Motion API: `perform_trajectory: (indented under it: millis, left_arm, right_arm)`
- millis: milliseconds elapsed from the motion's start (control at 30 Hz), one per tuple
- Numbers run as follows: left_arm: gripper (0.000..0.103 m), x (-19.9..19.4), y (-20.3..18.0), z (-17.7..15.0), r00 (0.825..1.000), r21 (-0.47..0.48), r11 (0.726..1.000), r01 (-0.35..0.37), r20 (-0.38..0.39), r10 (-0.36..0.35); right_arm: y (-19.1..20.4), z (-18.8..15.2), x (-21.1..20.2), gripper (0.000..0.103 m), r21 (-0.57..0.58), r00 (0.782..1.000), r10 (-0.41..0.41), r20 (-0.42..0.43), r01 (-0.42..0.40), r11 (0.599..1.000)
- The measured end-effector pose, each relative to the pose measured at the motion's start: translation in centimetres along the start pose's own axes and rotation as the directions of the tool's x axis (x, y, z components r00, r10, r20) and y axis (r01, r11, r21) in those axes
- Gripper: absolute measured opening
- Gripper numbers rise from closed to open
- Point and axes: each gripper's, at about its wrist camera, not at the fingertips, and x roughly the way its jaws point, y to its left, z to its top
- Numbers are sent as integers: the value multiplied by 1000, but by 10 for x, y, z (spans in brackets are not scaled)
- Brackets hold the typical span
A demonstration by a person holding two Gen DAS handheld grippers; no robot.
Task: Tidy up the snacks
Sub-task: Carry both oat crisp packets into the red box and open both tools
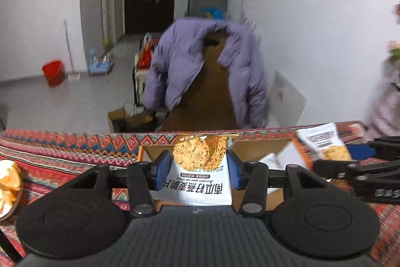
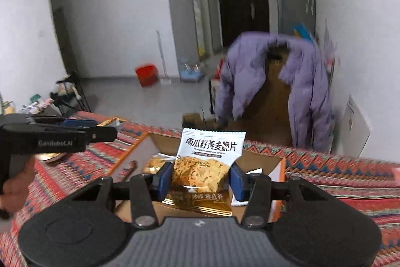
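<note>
While both packets are in the air above the cardboard box (image 2: 262, 162), we judge the task to be partway through, with neither of these two yet stowed. Our left gripper (image 1: 197, 172) is clamped on a white crisp packet (image 1: 200, 172), held upside down, its printed lettering reading inverted and the oat crisp picture at its far end. Our right gripper (image 2: 200, 178) is clamped on a matching white packet (image 2: 207, 157), held upright, and a gold-edged wrapper (image 2: 200, 202) is pressed together with it between the same pads; we cannot tell whether that is a second snack or the packet's own backing.

Inside the box, at ten o'clock from the right-hand packet, we see at least one packet already lying (image 2: 155, 164), so some sorting is done. How full the box is we cannot tell, as the grippers hide most of its floor. On the patterned cloth (image 1: 62, 149), an orange-and-white item (image 1: 8, 182) lies at nine o'clock in the left wrist view; whether it is a snack awaiting sorting is unclear.

Both packets are flat, sealed pouches with crimped ends, white with dark Chinese lettering and a golden crisp pictured. We judge them light and crushable, so the hold should stay gentle. The box sits directly beneath both grippers, near the far table edge.
</note>
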Motion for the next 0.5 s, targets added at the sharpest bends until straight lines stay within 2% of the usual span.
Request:
perform_trajectory:
  millis: [133,233,300,433,500]
  left_arm:
    - [48,87,1,1,992,-15,999,-43,-116,41]
    - [48,135,-2,-11,983,-13,998,-57,-177,54]
    - [48,156,-3,-21,977,-12,999,-47,-207,43]
    - [48,179,-5,-35,969,8,998,-58,-238,58]
    - [55,184,-3,-39,969,-7,998,-68,-240,64]
  right_arm:
    - [-21,13,95,47,93,991,-3,-136,16,996]
    - [-26,5,144,47,98,976,-24,-218,47,994]
    - [-25,-5,168,47,64,962,-51,-268,71,995]
    - [-25,-21,186,48,32,952,-99,-291,113,993]
    - [-30,-25,189,49,56,951,-94,-295,115,992]
